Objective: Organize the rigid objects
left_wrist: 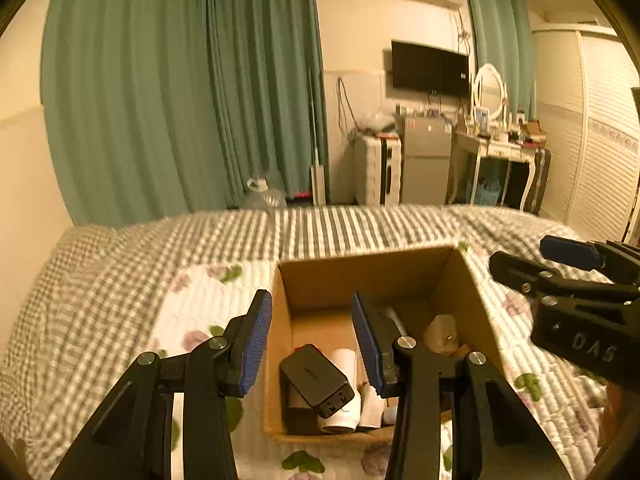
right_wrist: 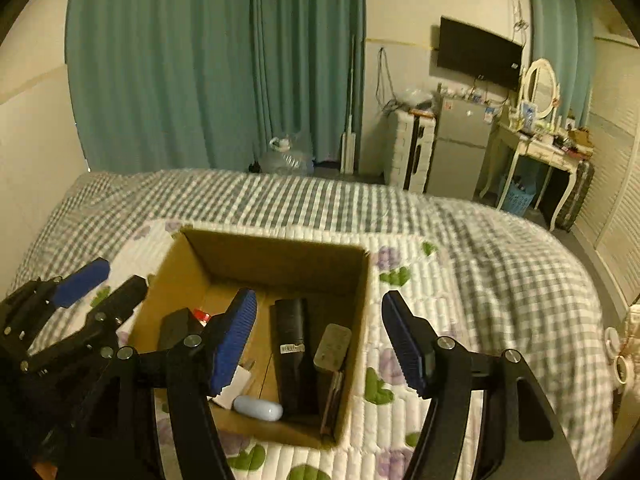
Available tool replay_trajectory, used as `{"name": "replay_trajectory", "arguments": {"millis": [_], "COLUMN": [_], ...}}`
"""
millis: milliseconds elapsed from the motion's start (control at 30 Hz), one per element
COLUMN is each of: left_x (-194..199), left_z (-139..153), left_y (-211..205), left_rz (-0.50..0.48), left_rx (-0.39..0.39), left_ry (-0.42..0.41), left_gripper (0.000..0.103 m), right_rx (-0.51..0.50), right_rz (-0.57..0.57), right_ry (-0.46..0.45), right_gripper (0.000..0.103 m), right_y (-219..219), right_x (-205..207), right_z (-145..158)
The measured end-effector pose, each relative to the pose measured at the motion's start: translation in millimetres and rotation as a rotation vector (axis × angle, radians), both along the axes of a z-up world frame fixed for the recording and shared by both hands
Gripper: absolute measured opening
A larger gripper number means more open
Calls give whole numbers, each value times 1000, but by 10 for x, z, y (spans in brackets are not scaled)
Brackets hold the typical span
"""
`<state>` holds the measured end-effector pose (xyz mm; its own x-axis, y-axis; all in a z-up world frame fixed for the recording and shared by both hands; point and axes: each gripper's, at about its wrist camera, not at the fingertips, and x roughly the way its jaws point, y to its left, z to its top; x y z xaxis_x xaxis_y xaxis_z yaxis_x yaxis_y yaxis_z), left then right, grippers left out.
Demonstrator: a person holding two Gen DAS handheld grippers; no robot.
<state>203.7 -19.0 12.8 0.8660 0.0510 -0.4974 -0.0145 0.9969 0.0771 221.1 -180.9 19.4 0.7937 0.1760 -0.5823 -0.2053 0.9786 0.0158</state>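
Note:
An open cardboard box (left_wrist: 400, 268) (right_wrist: 276, 250) sits on the bed quilt. Inside lie a black power adapter (left_wrist: 316, 380) (right_wrist: 176, 326), a white cylindrical item (left_wrist: 344, 364), a long black device (right_wrist: 291, 344), a grey flat block (right_wrist: 333, 346) and a pale blue capsule (right_wrist: 258, 408). My left gripper (left_wrist: 312, 344) is open and empty above the box's left side; it also shows in the right wrist view (right_wrist: 104, 280). My right gripper (right_wrist: 320, 340) is open and empty above the box's right wall, and shows in the left wrist view (left_wrist: 548, 262).
The bed carries a checked blanket (right_wrist: 360, 200) and a floral quilt (left_wrist: 200, 320). Beyond the bed are green curtains (left_wrist: 180, 80), a water jug (right_wrist: 286, 158), a small fridge (left_wrist: 426, 156), a dressing table (right_wrist: 536, 148) and a wall television (left_wrist: 430, 68).

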Motion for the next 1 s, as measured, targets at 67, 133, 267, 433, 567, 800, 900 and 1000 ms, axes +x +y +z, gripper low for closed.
{"name": "replay_trajectory", "arguments": {"millis": [67,133,267,433,567,800,900,1000], "left_x": [-162,-372,-751,-1220,-1468,-1695,-1715,-1762], "left_z": [153,332,603,781,797,659,500,288], "left_y": [15,38,61,110,174,263,334,421], "left_rz": [4,2,-2,-2,14,58,77,92], "left_rx": [-2,-7,-4,-17,-50,-18,-36,-55], "left_ry": [-36,-76,-144,-210,-251,-300,-280,-263], "left_gripper": [44,45,49,55,89,103,103,103], "right_rx": [-2,-7,-17,4,29,22,39,63], "right_rz": [-6,-11,-21,-20,-16,-34,-43,-71], "right_ry": [-37,-75,-161,-243,-271,-294,-305,-317], "right_gripper": [65,65,66,76,90,103,103,103], "right_y": [-36,-53,-97,-145,-184,-144,-143,-170], "right_x": [-203,-414,-907,-1462,-1769,-2025,-2024,-1998], "right_z": [196,368,681,870,879,638,519,390]}}
